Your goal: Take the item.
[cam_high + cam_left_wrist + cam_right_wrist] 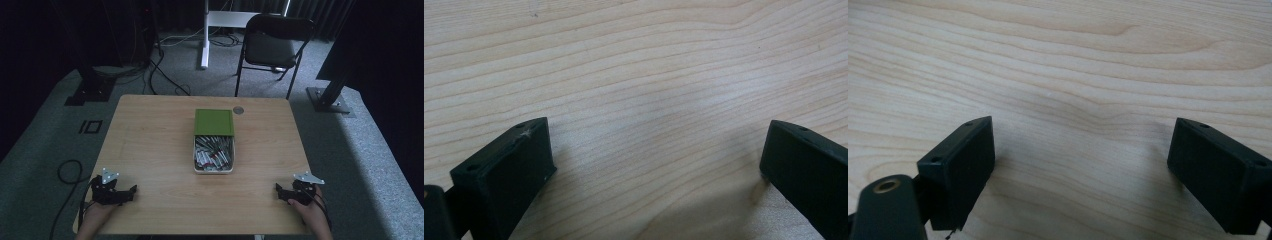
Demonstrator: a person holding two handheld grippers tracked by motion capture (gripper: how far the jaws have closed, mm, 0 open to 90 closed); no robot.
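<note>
A white box (214,169) full of small cylindrical items, several with red and silver bands, sits at the middle of the wooden table (150,140). Its green lid (214,122) lies slid back over the far half. My left gripper (133,190) rests on the table near the front left corner, held by a hand. In the left gripper view its jaws stand wide apart over bare wood, so the left gripper (656,150) is open. My right gripper (278,189) lies near the front right corner. The right gripper (1083,150) is open too, nothing between its jaws.
A small round grey disc (238,110) lies at the table's far edge behind the box. Beyond the table stand a black folding chair (272,45) and a white desk leg (205,35). Black stands and cables lie on the grey carpet at both sides.
</note>
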